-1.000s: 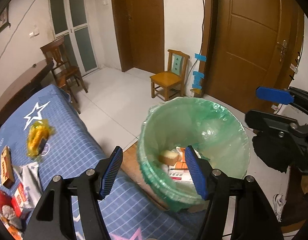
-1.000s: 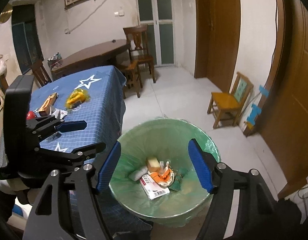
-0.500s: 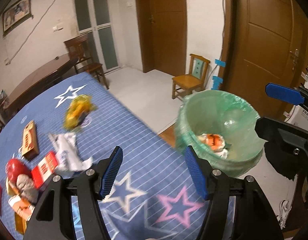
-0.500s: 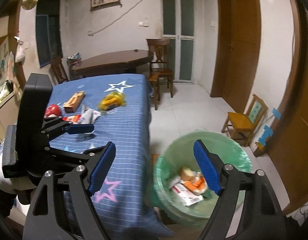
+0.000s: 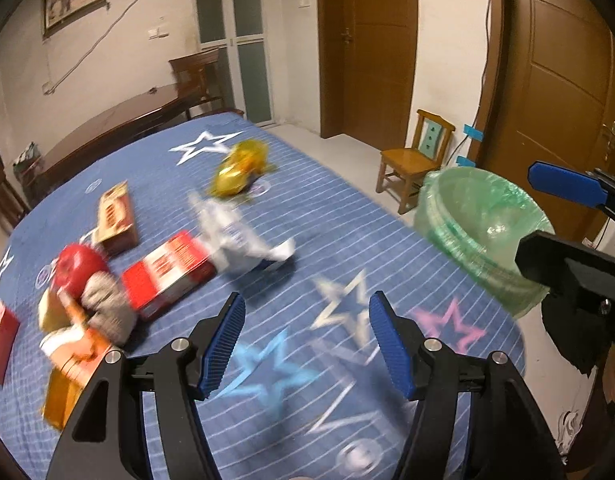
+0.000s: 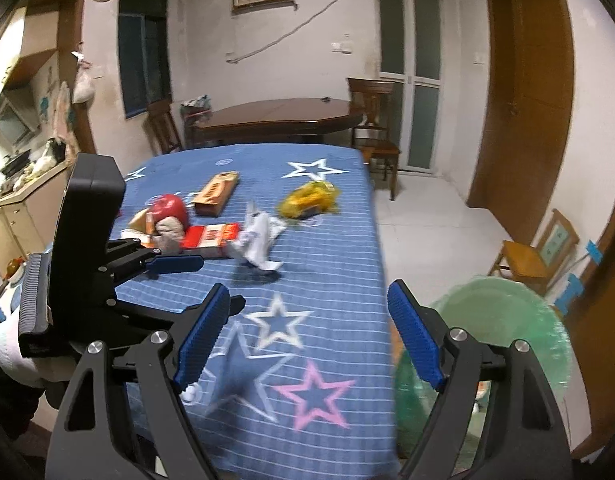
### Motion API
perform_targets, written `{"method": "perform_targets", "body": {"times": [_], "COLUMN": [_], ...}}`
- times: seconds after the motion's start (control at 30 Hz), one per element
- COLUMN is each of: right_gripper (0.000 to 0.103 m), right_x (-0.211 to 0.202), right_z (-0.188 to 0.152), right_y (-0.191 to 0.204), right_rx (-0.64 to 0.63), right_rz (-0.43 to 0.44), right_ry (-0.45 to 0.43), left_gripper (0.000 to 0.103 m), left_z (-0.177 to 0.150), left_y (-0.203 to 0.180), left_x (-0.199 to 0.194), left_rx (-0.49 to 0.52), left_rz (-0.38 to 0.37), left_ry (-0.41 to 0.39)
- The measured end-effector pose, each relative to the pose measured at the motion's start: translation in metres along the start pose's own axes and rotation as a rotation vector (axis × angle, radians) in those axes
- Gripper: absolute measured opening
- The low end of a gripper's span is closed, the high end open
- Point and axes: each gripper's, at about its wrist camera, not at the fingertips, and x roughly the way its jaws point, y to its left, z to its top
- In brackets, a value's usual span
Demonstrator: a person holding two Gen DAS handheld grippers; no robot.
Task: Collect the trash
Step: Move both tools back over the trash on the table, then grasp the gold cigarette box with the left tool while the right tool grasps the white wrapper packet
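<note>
Blue star-print tablecloth (image 5: 347,220) filling both views, wooden chair (image 5: 415,160) and brown doors behind. Trash scattered up top: yellow wrapper (image 5: 239,166), crumpled white wrapper (image 5: 235,236), red box (image 5: 167,274), brown carton (image 5: 116,216), red ball-shaped thing (image 5: 77,270) with more blurry scraps beside it. Green-lined bin (image 5: 479,232) sitting just off the table's right edge. Left gripper (image 5: 303,344) open, nothing between the pads, bare cloth ahead, trash pile up-left of it. Right gripper (image 6: 307,338) also empty and open wide, no longer widening much. Compared with a second ago: both were hanging over the bin, now swung back over the table, trash pile much closer.
</note>
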Motion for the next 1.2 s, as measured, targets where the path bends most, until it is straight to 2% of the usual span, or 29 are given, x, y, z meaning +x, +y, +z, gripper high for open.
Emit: {"method": "perform_targets", "body": {"times": [0.1, 0.23, 0.43, 0.53, 0.6, 0.73, 0.83, 1.0, 1.1, 1.2], "right_gripper": [0.082, 0.082, 0.084, 0.084, 0.084, 0.084, 0.084, 0.084, 0.084, 0.084], "right_x": [0.008, 0.021, 0.042, 0.051, 0.057, 0.063, 0.068, 0.077, 0.083, 0.089], "right_z": [-0.004, -0.009, -0.018, -0.020, -0.019, -0.017, -0.015, -0.012, -0.011, -0.009], "right_y": [0.020, 0.039, 0.069, 0.085, 0.093, 0.103, 0.105, 0.102, 0.096, 0.084], "right_rx": [-0.017, -0.025, -0.038, -0.051, -0.058, -0.070, -0.070, -0.063, -0.052, -0.037], "right_rz": [0.042, 0.089, 0.152, 0.177, 0.190, 0.201, 0.200, 0.196, 0.192, 0.173], "right_ry": [0.009, 0.033, 0.077, 0.094, 0.104, 0.112, 0.116, 0.122, 0.124, 0.123], "left_gripper": [0.066, 0.066, 0.066, 0.068, 0.068, 0.070, 0.071, 0.071, 0.061, 0.057], "left_z": [-0.021, -0.054, -0.095, -0.104, -0.105, -0.101, -0.101, -0.104, -0.103, -0.103], "left_y": [0.032, 0.095, 0.192, 0.225, 0.233, 0.226, 0.222, 0.224, 0.222, 0.220], "left_x": [-0.010, -0.031, -0.056, -0.052, -0.047, -0.037, -0.025, -0.016, -0.014, -0.014], "left_rx": [-0.026, -0.091, -0.207, -0.251, -0.259, -0.212, -0.175, -0.174, -0.174, -0.183], "left_rz": [0.011, 0.055, 0.171, 0.165, 0.137, 0.104, 0.117, 0.124, 0.132, 0.134], "left_ry": [0.008, 0.015, 0.049, 0.074, 0.082, 0.096, 0.129, 0.149, 0.139, 0.126]}}
